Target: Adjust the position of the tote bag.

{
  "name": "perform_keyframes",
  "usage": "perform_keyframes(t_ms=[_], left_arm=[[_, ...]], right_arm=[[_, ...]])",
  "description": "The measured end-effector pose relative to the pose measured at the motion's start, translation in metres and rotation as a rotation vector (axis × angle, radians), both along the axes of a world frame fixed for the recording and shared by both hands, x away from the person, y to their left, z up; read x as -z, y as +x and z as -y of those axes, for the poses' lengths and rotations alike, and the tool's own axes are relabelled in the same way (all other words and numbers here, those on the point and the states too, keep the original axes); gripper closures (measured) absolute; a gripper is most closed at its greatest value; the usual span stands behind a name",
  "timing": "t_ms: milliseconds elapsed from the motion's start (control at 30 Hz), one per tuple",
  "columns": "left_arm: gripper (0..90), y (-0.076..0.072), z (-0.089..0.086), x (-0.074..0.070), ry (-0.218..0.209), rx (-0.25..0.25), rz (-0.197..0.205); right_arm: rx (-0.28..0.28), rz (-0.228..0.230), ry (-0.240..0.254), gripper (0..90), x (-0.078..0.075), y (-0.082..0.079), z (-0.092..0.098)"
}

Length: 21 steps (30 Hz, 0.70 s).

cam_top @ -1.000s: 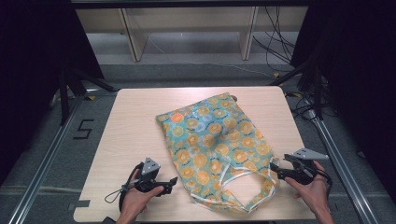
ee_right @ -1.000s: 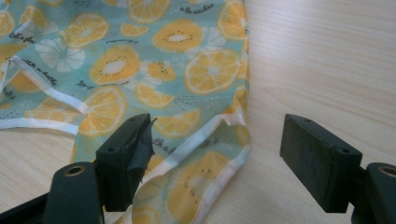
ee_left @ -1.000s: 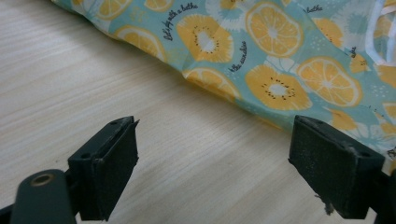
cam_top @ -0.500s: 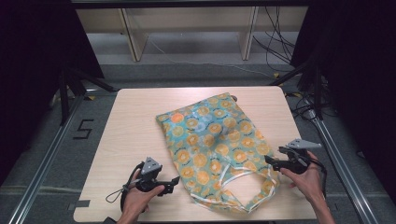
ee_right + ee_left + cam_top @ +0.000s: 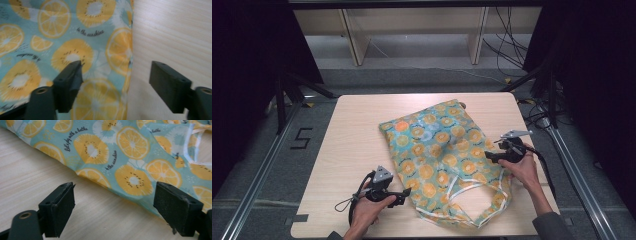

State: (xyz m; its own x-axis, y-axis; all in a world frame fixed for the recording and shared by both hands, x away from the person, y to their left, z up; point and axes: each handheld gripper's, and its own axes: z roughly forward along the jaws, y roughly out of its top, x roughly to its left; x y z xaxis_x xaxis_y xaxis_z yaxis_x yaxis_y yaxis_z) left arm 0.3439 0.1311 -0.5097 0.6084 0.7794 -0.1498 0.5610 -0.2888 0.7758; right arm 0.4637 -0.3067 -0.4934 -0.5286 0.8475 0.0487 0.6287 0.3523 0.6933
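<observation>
Thin printed cloth, blue-green with orange slices, makes up the tote bag (image 5: 442, 160), which lies flat and slightly skewed across the middle and lower right of the high view on the pale wooden table (image 5: 352, 130), its white-edged handles (image 5: 472, 192) turned toward the bottom edge. The left gripper (image 5: 404, 196) sits at the lower left of the bag, jaws spread wide with nothing between them; its own view puts the bag's edge (image 5: 120, 192) running diagonally just ahead of the pads. The right gripper (image 5: 488, 158) is at the bag's right side, and its jaws have just been closing a little yet stand wide; in its own view the bag's side edge (image 5: 130, 62) runs up between the two pads, which do not press on it. The step looks like taking hold of both sides to lift or fold the bag. To do it well, each lower pad should slide under the hem with the upper one above it, so all the layers are pinched together. Bite well in from the edge, since such slack fabric is likely to slip out of a shallow hold. Close both sides before lifting, and keep clear of the loose handles.
</observation>
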Motion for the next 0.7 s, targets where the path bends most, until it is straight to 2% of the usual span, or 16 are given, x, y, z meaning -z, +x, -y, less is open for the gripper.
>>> perform_keyframes(t_ms=[67,100,133,167,200,233,267,333,367,400,433,467,500,533,600,700], left_arm=[[22.2,0.005,0.0,0.002,0.01,-0.008,-0.008],[22.9,0.008,0.002,0.003,0.002,-0.031,-0.019],[24.8,0.011,0.002,0.004,-0.003,-0.032,-0.019],[27.1,0.014,0.002,0.004,0.004,-0.033,-0.012],[28.6,0.016,0.003,0.004,0.006,-0.035,-0.013],[29.1,0.018,0.001,0.003,0.048,-0.007,-0.013],[31.7,0.019,0.003,0.004,0.057,-0.015,-0.014],[37.2,0.022,0.004,0.007,0.061,-0.022,-0.017],[42.7,0.024,0.003,0.006,0.066,-0.016,-0.024],[50.1,0.024,0.005,0.008,0.033,-0.033,-0.006],[56.8,0.026,0.005,0.008,0.033,-0.022,0.005],[63.0,0.026,0.005,0.008,0.022,-0.028,0.002],[69.5,0.028,0.004,0.008,0.039,-0.011,0.025],[74.3,0.029,0.003,0.009,0.044,0.0,0.03],[81.2,0.032,0.001,0.01,0.044,0.001,0.033],[85.5,0.034,-0.002,0.009,0.06,0.007,0.049]], right_arm=[[0.0,0.002,-0.001,35.4,0.005,0.011,-0.002],[0.016,0.003,0.034,38.7,0.009,0.015,-0.006],[-0.005,-0.016,-0.013,39.6,0.01,0.019,-0.006],[-0.005,0.01,-0.002,40.0,0.014,0.021,-0.008],[0.007,-0.041,-0.002,41.3,0.01,0.019,-0.009],[0.016,-0.021,0.022,43.0,0.013,0.019,-0.01],[0.004,-0.006,0.004,46.6,0.013,0.02,-0.009],[-0.024,0.008,0.012,54.0,0.013,0.019,-0.009],[-0.015,-0.009,0.022,60.3,0.012,0.016,-0.011],[-0.03,0.015,0.0,65.9,0.013,0.016,-0.01],[-0.043,-0.021,-0.013,72.0,0.01,0.015,-0.009],[-0.052,-0.005,-0.013,76.6,0.011,0.014,-0.01],[-0.055,0.013,-0.004,80.9,0.013,0.014,-0.01],[-0.05,-0.005,0.01,84.4,0.012,0.012,-0.012],[-0.082,-0.027,-0.005,88.8,0.009,0.011,-0.011],[-0.1,0.005,-0.006,90.0,0.009,0.008,-0.013]])
